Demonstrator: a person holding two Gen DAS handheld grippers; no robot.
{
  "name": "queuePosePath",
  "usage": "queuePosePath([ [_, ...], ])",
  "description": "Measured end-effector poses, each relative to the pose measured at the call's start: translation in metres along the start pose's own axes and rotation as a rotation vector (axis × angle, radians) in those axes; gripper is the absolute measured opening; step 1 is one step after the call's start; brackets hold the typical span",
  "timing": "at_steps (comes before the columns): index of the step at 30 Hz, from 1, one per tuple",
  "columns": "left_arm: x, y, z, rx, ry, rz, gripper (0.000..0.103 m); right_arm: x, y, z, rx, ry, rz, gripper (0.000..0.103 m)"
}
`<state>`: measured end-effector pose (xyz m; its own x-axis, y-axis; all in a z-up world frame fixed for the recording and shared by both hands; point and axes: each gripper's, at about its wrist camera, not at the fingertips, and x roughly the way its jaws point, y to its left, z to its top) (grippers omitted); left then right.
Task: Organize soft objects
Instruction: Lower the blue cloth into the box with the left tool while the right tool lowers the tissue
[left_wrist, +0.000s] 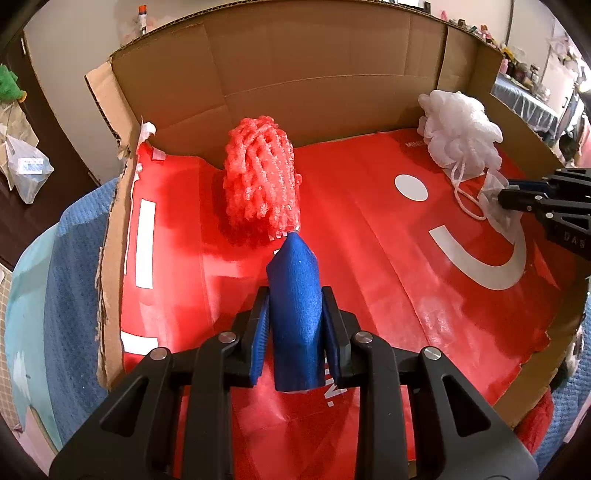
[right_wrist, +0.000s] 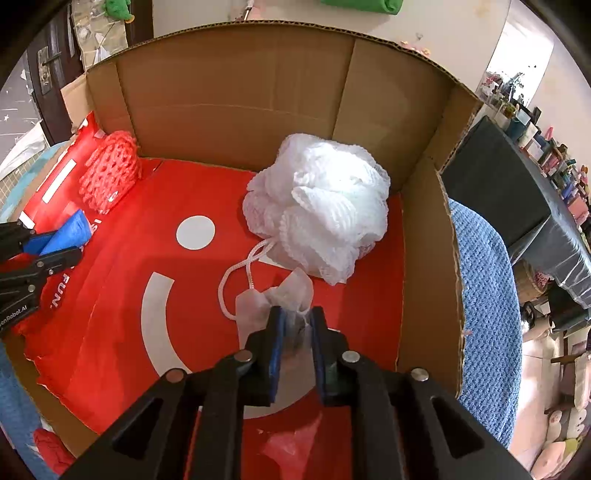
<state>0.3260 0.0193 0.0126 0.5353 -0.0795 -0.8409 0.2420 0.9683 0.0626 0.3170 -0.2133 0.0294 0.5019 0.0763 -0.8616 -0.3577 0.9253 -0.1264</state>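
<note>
Left of centre in the left wrist view, the left gripper (left_wrist: 295, 325) pinches a blue felt piece (left_wrist: 295, 314) just below the pink foam net (left_wrist: 260, 181); lowered carelessly, it could shove the net. Right of centre, the right gripper (right_wrist: 295, 332) pinches a thin white pouch (right_wrist: 275, 299) beside the white mesh pouf (right_wrist: 321, 206), whose cord (right_wrist: 236, 280) might snag.

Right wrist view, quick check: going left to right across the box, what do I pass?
Left tongs with blue cloth → red mesh sponge → white dot → white loofah → box's right wall.
</note>
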Motion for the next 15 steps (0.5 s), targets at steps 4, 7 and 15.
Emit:
queuePosePath([
  [4, 0.001, 0.002, 0.001, -0.012, 0.008, -0.01, 0.028, -0.001, 0.003, -0.001, -0.01, -0.002, -0.008, 0.023],
  [7, 0.001, 0.003, 0.001, -0.016, 0.007, -0.021, 0.029, -0.003, 0.007, -0.001, -0.023, -0.007, -0.02, 0.028],
  [15, -0.002, 0.005, 0.0, -0.024, -0.006, -0.043, 0.053, -0.009, 0.012, 0.0, -0.033, -0.021, -0.032, 0.037],
])
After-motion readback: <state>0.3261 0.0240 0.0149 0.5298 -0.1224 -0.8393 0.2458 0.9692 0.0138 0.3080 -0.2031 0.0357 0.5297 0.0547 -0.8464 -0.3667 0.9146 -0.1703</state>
